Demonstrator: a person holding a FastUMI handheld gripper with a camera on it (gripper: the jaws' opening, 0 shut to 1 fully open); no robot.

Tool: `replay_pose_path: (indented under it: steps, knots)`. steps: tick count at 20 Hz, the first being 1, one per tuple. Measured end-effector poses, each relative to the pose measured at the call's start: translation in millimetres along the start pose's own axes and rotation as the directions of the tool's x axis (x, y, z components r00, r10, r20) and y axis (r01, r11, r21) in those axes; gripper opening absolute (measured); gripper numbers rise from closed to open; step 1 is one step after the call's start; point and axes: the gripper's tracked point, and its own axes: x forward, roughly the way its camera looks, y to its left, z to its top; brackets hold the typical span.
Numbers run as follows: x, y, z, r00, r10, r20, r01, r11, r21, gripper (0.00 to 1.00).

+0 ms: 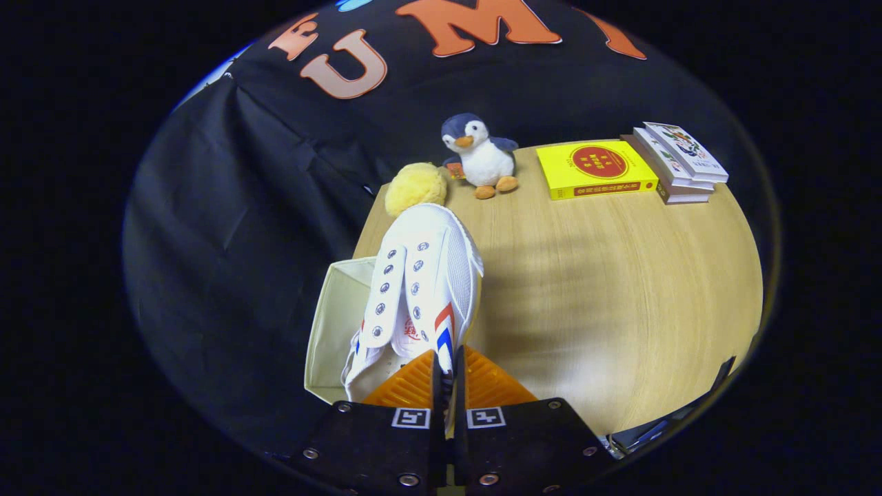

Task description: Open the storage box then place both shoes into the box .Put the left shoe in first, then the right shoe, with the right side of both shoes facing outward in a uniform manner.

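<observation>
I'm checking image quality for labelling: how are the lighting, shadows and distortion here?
Gripper view: fisheye bends the table edge into a curve; a soft shadow falls on the wood beside the white shoe; lighting is even, without strong glare; the hand-held gripper, shut on the shoe, looks sharp.

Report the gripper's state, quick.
Gripper: shut on the white shoe, fingers pinching its side wall at the heel end, shoe held over the open storage box.
</observation>
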Motion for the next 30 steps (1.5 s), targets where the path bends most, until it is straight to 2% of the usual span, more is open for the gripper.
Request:
replay_pose_path:
  steps: [5, 8, 12, 16, 20, 23, 27, 29, 30]
  knots:
    - [24, 62, -18, 0.996, 0.05, -0.077, -0.054, 0.997, -0.05, 0.05]
    - [46, 79, -30, 0.993, 0.03, -0.117, -0.038, 0.997, -0.072, 0.05]
    - [69, 81, -49, 0.984, -0.024, -0.174, 0.015, 0.998, -0.058, 0.05]
    - [89, 68, -57, 0.972, -0.13, -0.198, 0.117, 0.99, -0.076, 0.05]
    - [107, 69, -65, 0.959, -0.18, -0.22, 0.168, 0.983, -0.072, 0.05]
    - [110, 62, -70, 0.94, -0.245, -0.236, 0.241, 0.969, -0.043, 0.05]
    - [117, 61, -74, 0.927, -0.28, -0.251, 0.29, 0.957, 0.002, 0.05]
    - [118, 68, -79, 0.927, -0.261, -0.27, 0.276, 0.961, 0.017, 0.07]
    - [118, 74, -81, 0.934, -0.237, -0.268, 0.256, 0.966, 0.036, 0.16]
